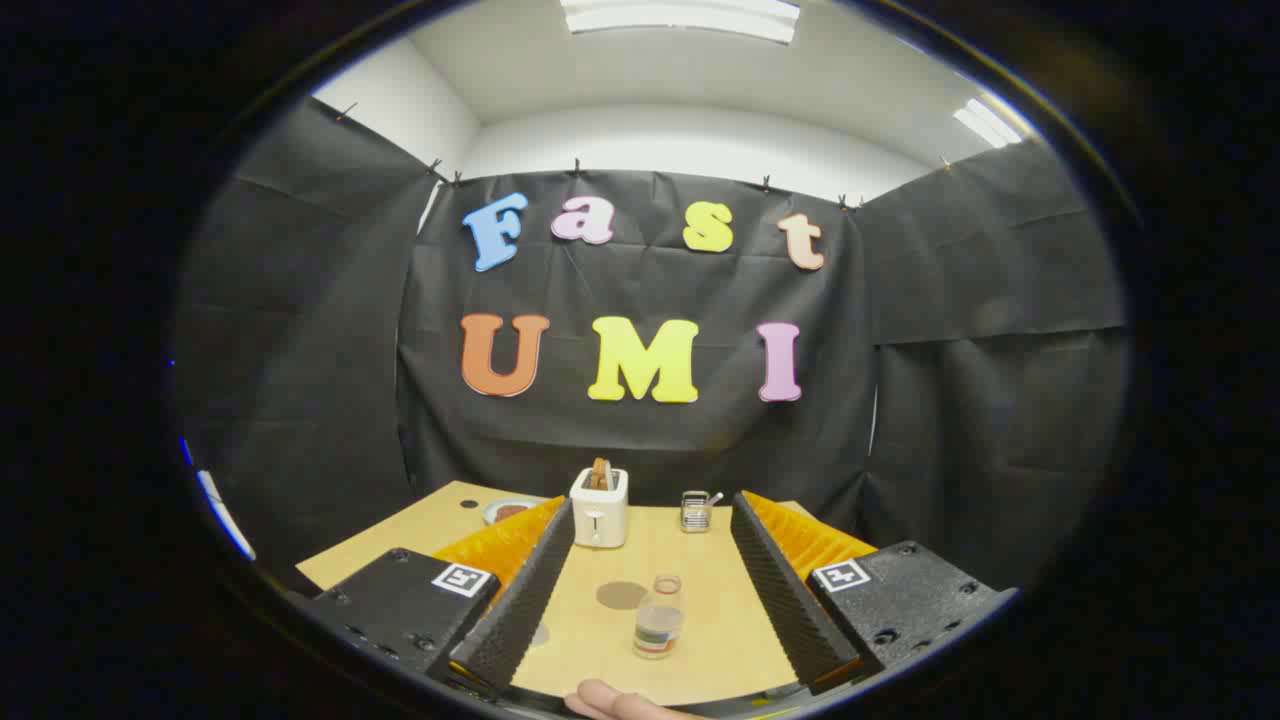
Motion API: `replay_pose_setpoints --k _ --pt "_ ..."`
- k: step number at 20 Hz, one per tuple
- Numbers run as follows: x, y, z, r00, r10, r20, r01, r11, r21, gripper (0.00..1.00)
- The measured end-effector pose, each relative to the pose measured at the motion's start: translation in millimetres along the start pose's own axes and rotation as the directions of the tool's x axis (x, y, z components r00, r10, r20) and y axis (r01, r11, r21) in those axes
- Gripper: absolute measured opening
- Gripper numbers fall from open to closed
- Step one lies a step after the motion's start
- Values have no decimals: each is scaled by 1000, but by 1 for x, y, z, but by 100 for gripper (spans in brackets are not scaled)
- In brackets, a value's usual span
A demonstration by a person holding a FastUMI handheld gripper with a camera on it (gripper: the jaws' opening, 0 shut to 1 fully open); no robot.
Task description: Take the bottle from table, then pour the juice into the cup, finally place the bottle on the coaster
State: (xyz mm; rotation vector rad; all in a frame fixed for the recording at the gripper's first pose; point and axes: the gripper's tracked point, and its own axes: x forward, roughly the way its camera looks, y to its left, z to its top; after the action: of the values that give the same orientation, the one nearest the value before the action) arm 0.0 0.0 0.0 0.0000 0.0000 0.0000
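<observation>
A small clear bottle (658, 620) with a red cap and a little liquid at its base stands upright on the wooden table (700, 560), between my fingers and slightly ahead. My gripper (652, 520) is open wide, both fingers apart from the bottle. A round grey-brown coaster (621, 595) lies flat just left of the bottle and a bit farther off. A small glass cup (696, 511) with something sticking out of it stands near the table's far edge, close to the right finger.
A white toaster (599, 508) holding toast stands at the far side of the table, left of the cup. A plate (508, 511) with food lies behind the left finger. A fingertip (610, 702) shows nearest me.
</observation>
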Motion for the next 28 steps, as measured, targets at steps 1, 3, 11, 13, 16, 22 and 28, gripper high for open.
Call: replay_pose_setpoints --k 1,3,11,13,16,22,28 --pt "0 0 1 1000 0 3 0 1000 1 100" --pt "1 -2 3 1000 -7 7 7 1000 7 100" --pt "2 -7 6 999 -32 17 32 999 9 100" --pt "4 -7 4 999 -32 12 32 999 19 100" --pt "4 -7 4 1000 -28 5 28 999 24 100" --pt "4 -11 6 999 -34 17 34 999 10 100" --pt "10 -19 -4 999 -38 6 38 999 35 100"
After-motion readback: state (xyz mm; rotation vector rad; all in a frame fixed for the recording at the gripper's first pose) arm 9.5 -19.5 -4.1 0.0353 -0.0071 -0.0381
